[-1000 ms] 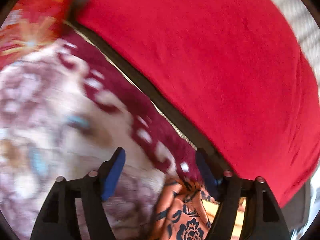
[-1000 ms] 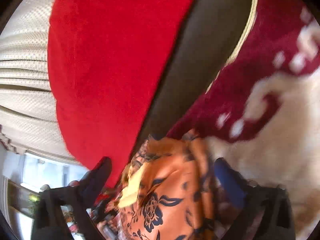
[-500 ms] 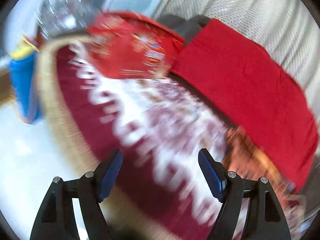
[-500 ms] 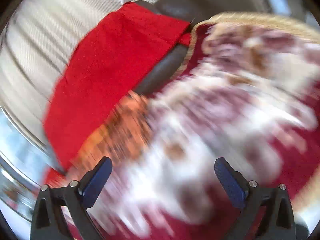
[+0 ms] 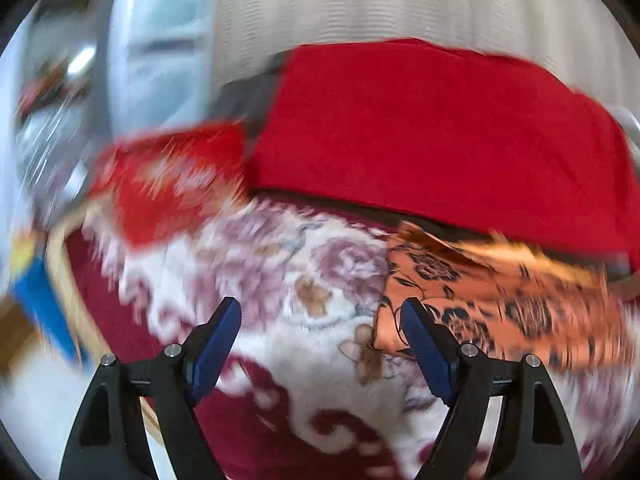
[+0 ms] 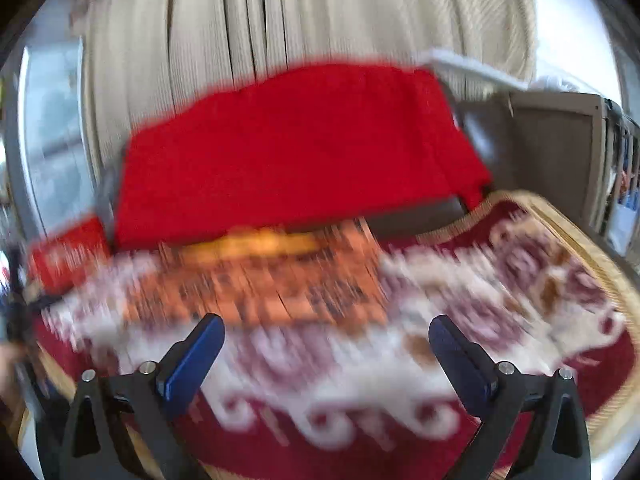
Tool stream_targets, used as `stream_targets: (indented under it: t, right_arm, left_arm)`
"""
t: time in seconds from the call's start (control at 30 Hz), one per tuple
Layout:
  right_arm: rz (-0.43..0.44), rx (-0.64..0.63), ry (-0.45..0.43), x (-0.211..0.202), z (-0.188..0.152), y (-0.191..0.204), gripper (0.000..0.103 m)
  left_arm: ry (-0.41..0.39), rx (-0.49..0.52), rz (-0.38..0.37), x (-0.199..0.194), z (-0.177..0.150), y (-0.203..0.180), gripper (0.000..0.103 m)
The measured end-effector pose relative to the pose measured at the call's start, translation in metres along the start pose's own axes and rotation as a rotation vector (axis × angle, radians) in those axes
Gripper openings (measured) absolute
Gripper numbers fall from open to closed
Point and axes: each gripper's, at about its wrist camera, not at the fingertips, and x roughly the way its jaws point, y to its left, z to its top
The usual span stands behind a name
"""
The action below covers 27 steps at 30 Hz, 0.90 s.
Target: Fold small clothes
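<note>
An orange garment with dark flower print (image 5: 492,300) lies flat on a maroon and cream floral blanket (image 5: 304,296), close to a red-covered backrest. It also shows in the right wrist view (image 6: 256,284), blurred. My left gripper (image 5: 320,316) is open and empty, above the blanket just left of the garment. My right gripper (image 6: 326,330) is open and empty, above the blanket just in front of the garment.
A large red cloth (image 5: 432,128) covers the dark backrest behind the garment. A red patterned cushion (image 5: 168,184) lies at the blanket's far left. Cream curtains (image 6: 304,16) hang behind. A brown cabinet (image 6: 560,148) stands at the right.
Both grippers have pulled back and up from the orange garment, which now lies spread on the blanket. Both views have swung from close-up to a wider look at the backrest.
</note>
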Motion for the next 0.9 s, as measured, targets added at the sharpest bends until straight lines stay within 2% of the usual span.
stream_targets:
  t: [0.03, 0.07, 0.1, 0.13, 0.17, 0.2, 0.23, 0.27, 0.3, 0.33, 0.4, 0.43, 0.5, 0.57, 0.6, 0.7, 0.87, 0.9]
  right_arm:
    - [0.025, 0.036, -0.064, 0.006, -0.004, 0.004, 0.103]
    - [0.053, 0.085, -0.140, 0.011, -0.015, 0.005, 0.103]
    - [0.065, 0.126, -0.194, 0.019, -0.028, 0.007, 0.103]
    - [0.035, 0.153, -0.143, 0.034, -0.035, 0.011, 0.103]
    - [0.027, 0.184, -0.011, 0.048, -0.037, 0.015, 0.103]
    - [0.087, 0.219, 0.024, 0.054, -0.040, 0.014, 0.103]
    - [0.180, 0.239, 0.023, 0.056, -0.043, 0.012, 0.103]
    - [0.212, 0.226, 0.070, 0.066, -0.044, 0.011, 0.103]
    - [0.207, 0.229, 0.141, 0.080, -0.045, 0.008, 0.103]
    - [0.225, 0.270, 0.203, 0.093, -0.046, 0.002, 0.103]
    - [0.344, 0.480, 0.316, 0.121, -0.052, -0.021, 0.103]
    - [0.379, 0.626, 0.341, 0.133, -0.056, -0.039, 0.103]
    - [0.410, 0.812, 0.372, 0.155, -0.062, -0.064, 0.103]
    - [0.356, 0.954, 0.390, 0.179, -0.064, -0.087, 0.103]
    - [0.358, 0.987, 0.388, 0.187, -0.061, -0.092, 0.103]
    - [0.327, 1.034, 0.397, 0.209, -0.050, -0.101, 0.103]
    - [0.198, 1.128, 0.402, 0.230, -0.047, -0.113, 0.103]
    - [0.183, 1.134, 0.402, 0.232, -0.043, -0.117, 0.103]
  left_arm:
    - [0.033, -0.100, -0.062, 0.006, -0.012, 0.003, 0.082]
    - [0.045, -0.153, -0.135, 0.007, -0.026, 0.004, 0.082]
    - [0.086, -0.151, -0.148, 0.007, -0.037, 0.001, 0.082]
    - [0.144, -0.149, -0.120, 0.002, -0.045, 0.000, 0.082]
    - [0.124, -0.196, -0.137, -0.009, -0.052, 0.005, 0.082]
    - [0.091, -0.227, -0.161, -0.013, -0.054, 0.008, 0.087]
    - [0.090, -0.215, -0.179, -0.012, -0.052, 0.007, 0.090]
    - [0.106, -0.201, -0.188, -0.006, -0.047, 0.006, 0.091]
    - [0.135, -0.217, -0.190, 0.005, -0.043, 0.006, 0.091]
    - [0.178, -0.265, -0.200, 0.018, -0.038, 0.007, 0.091]
    - [0.299, -0.346, -0.271, 0.055, -0.033, 0.004, 0.091]
    - [0.335, -0.375, -0.282, 0.064, -0.032, -0.001, 0.091]
    - [0.439, -0.429, -0.305, 0.101, -0.031, -0.011, 0.091]
    - [0.482, -0.500, -0.310, 0.129, -0.027, -0.016, 0.091]
    - [0.481, -0.498, -0.284, 0.137, -0.023, -0.021, 0.091]
    - [0.460, -0.506, -0.259, 0.150, -0.013, -0.029, 0.091]
    - [0.461, -0.504, -0.205, 0.167, -0.004, -0.038, 0.092]
    - [0.467, -0.485, -0.198, 0.170, -0.001, -0.041, 0.078]
